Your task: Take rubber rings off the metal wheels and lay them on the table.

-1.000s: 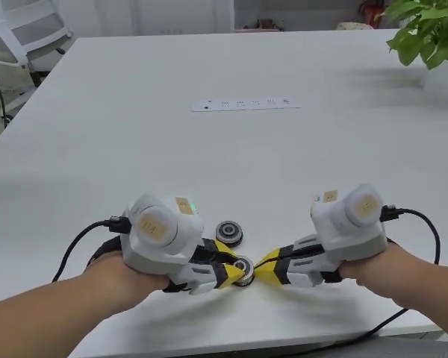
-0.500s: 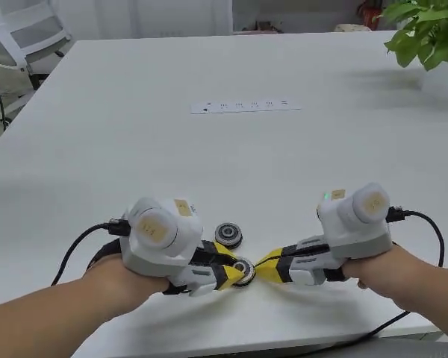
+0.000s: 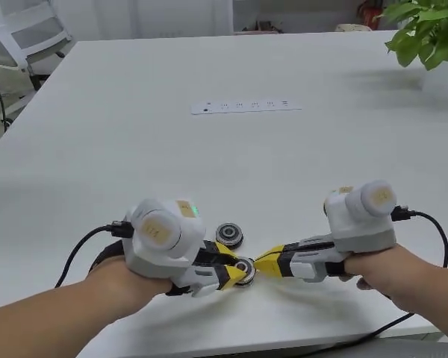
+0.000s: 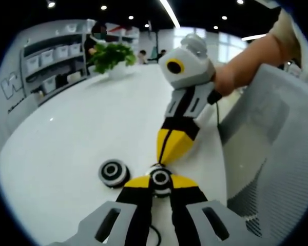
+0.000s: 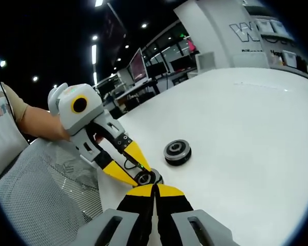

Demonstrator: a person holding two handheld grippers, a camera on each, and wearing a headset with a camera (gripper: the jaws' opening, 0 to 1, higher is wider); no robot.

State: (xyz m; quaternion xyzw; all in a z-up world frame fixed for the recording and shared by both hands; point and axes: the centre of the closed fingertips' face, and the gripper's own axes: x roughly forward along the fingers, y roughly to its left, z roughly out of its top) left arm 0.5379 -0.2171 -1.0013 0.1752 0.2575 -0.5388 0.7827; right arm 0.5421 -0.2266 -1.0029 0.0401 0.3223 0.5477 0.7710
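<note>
A small metal wheel [image 3: 245,267] with a dark rubber ring is held just above the table near its front edge. My left gripper [image 3: 237,273] is shut on it, one yellow tip on each side of the wheel [image 4: 159,179]. My right gripper [image 3: 258,262] comes in from the right with its jaws shut. Its tips [image 5: 155,188] touch the rim of the held wheel [image 5: 145,178]; whether they pinch the ring I cannot tell. A second wheel [image 3: 229,234] with its black ring lies flat on the table just behind.
A white power strip [image 3: 245,106] lies across the middle of the white table [image 3: 134,149]. A potted plant [image 3: 427,33] stands at the far right corner, an office chair [image 3: 22,37] at the far left. Cables trail from both grippers toward the front edge.
The right gripper's body has drifted a little to the right, while its tips stay at the held wheel. The left gripper and the second wheel have hardly moved.
</note>
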